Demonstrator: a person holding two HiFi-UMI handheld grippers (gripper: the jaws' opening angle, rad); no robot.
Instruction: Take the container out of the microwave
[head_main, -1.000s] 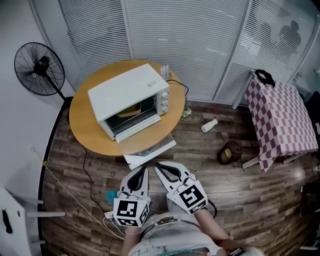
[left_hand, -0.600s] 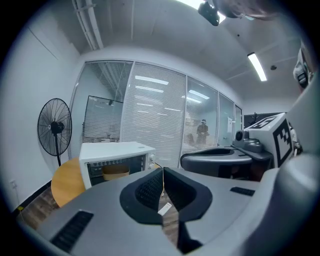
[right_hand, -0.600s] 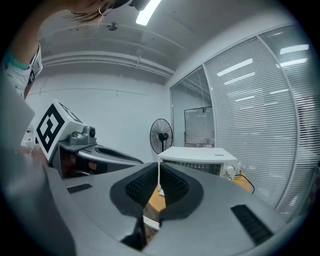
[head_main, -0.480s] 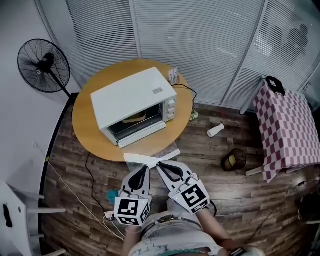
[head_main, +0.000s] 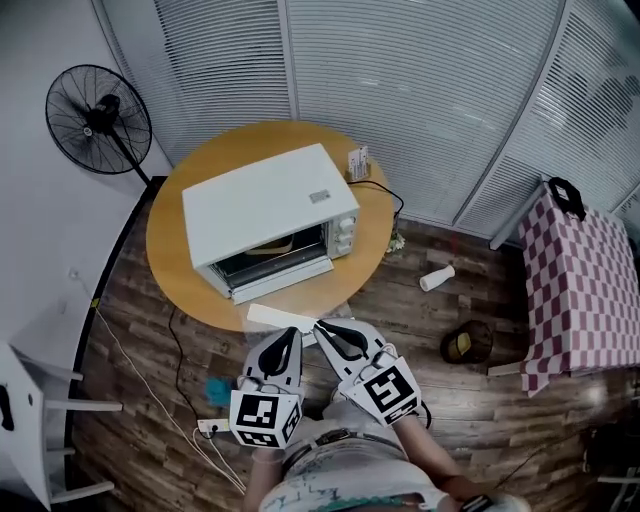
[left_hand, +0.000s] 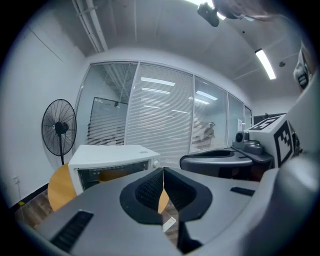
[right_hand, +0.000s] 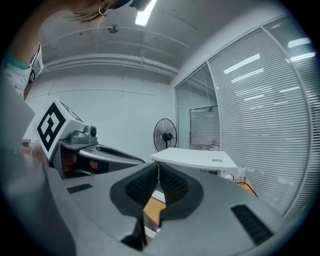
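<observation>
While one white microwave (head_main: 265, 215) on one round table (head_main: 170, 270) faces the person, one tan container (head_main: 268, 246) lies inside, lengthwise across the opening. Left gripper view: left gripper (left_hand: 163, 171) pressed together, empty. Right gripper view: right gripper (right_hand: 158, 167) likewise.

You face a white microwave (head_main: 265, 205) on an ochre round table (head_main: 178, 270); the container (head_main: 268, 246) inside shows tan. Fan (head_main: 98, 107): black. Floor (head_main: 480, 400): dark brown planks. Cloth (head_main: 590, 270): maroon-and-white check. Blinds (head_main: 400, 90): white slats. Your left gripper (head_main: 289, 335) and right gripper (head_main: 321, 328): grey shells, black pads, black-and-white square markers.
</observation>
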